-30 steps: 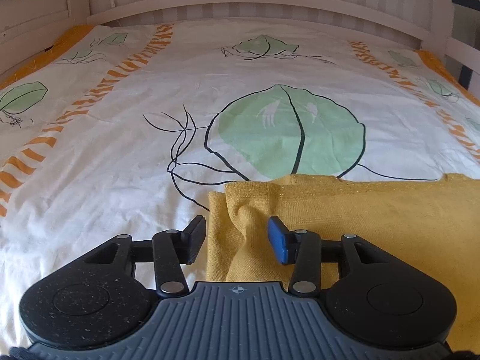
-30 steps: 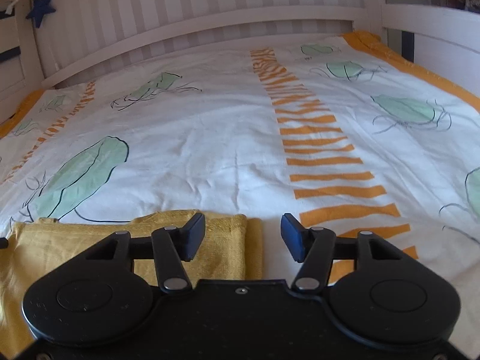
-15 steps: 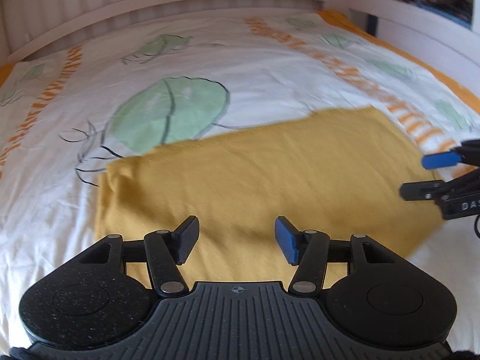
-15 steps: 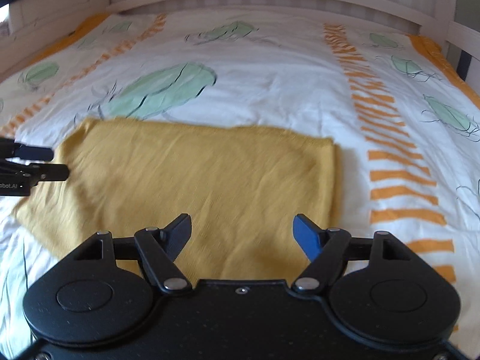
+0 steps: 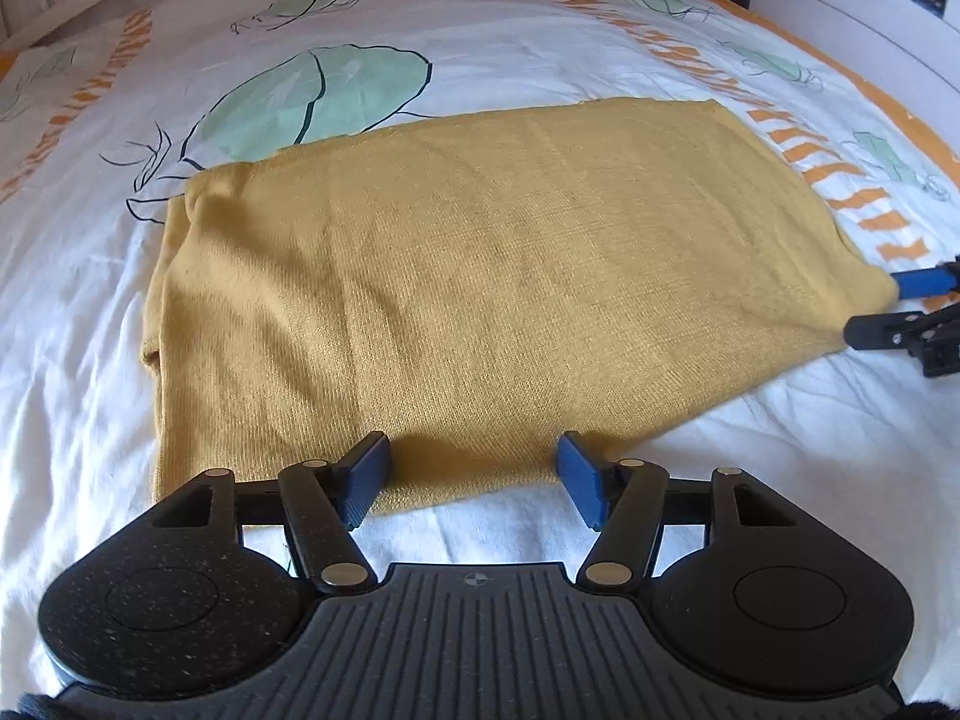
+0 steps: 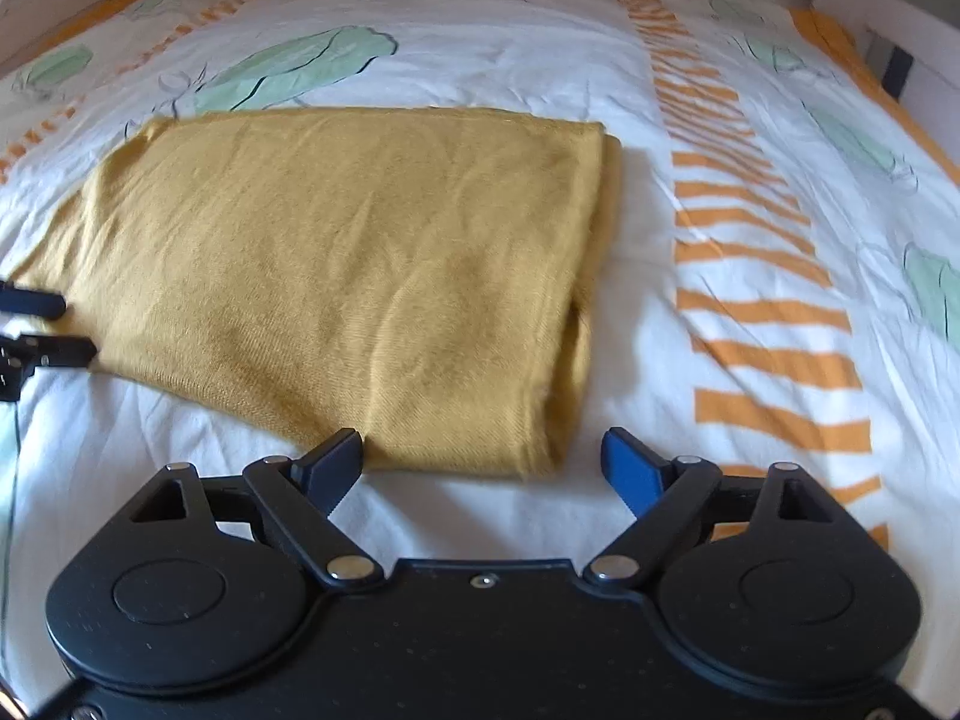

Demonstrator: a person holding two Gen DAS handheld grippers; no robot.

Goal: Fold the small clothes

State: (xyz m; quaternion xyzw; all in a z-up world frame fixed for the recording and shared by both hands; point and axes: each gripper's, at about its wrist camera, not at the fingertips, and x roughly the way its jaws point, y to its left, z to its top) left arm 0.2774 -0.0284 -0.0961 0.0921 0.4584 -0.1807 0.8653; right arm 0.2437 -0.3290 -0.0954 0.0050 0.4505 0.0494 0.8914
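While the folded yellow cloth [image 5: 492, 276] lies flat on the bed [image 5: 540, 42], the left gripper [image 5: 474, 474] and right gripper [image 6: 480, 462] have just been opening; both stand spread at its near edge, gripping nothing.

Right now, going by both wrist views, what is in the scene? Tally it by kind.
Yellow folded garment: 1
Patterned bed cover: 1
White bed frame: 1
Grippers: 2, the left gripper and the right gripper, both open at the garment's near edge
Total: 5
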